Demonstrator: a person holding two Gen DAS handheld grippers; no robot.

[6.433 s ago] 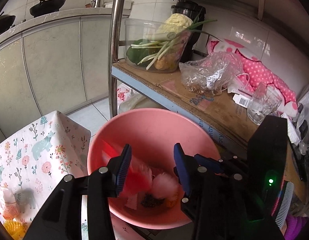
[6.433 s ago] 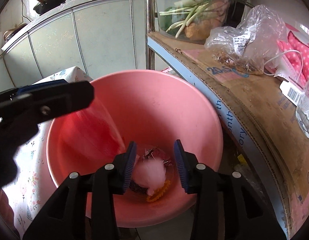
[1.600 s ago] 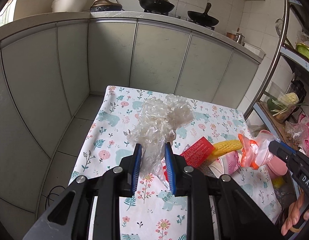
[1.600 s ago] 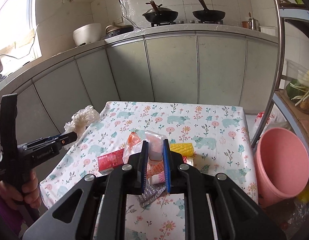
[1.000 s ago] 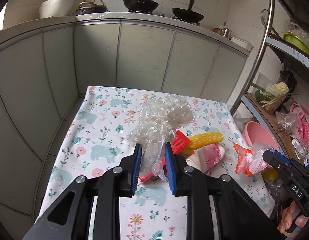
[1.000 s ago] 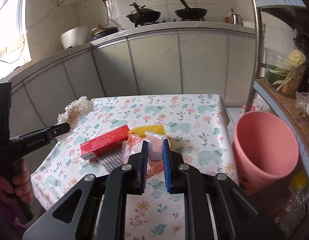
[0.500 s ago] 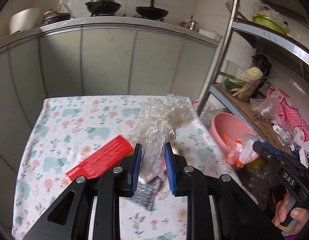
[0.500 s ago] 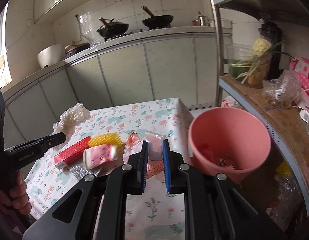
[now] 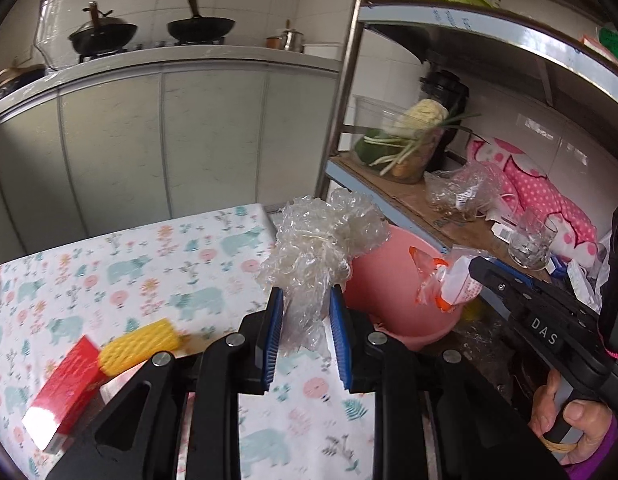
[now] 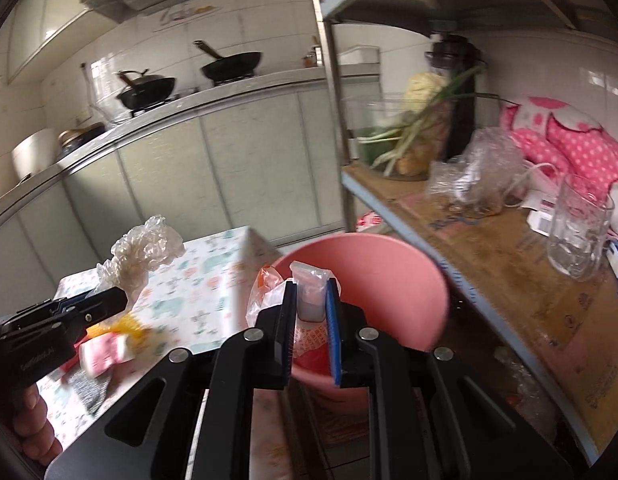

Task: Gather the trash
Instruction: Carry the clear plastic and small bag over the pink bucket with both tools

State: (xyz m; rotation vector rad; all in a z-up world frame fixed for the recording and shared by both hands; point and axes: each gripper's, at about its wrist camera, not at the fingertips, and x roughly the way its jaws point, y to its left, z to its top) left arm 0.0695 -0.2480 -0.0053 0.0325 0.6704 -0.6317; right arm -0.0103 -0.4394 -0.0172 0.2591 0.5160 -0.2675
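**Both grippers loaded, at the pink bucket**

Left gripper is clamped on a crumpled clear plastic wrap, held over the table edge beside the pink bucket. Right gripper is clamped on a red-and-clear snack wrapper above the bucket's rim (contents mostly hidden). Yellow foam net and red box lie on the floral tablecloth.

Crumpled clear plastic wrap pinched upright over the table edge; orange-white snack wrapper clamped before pink bucket.
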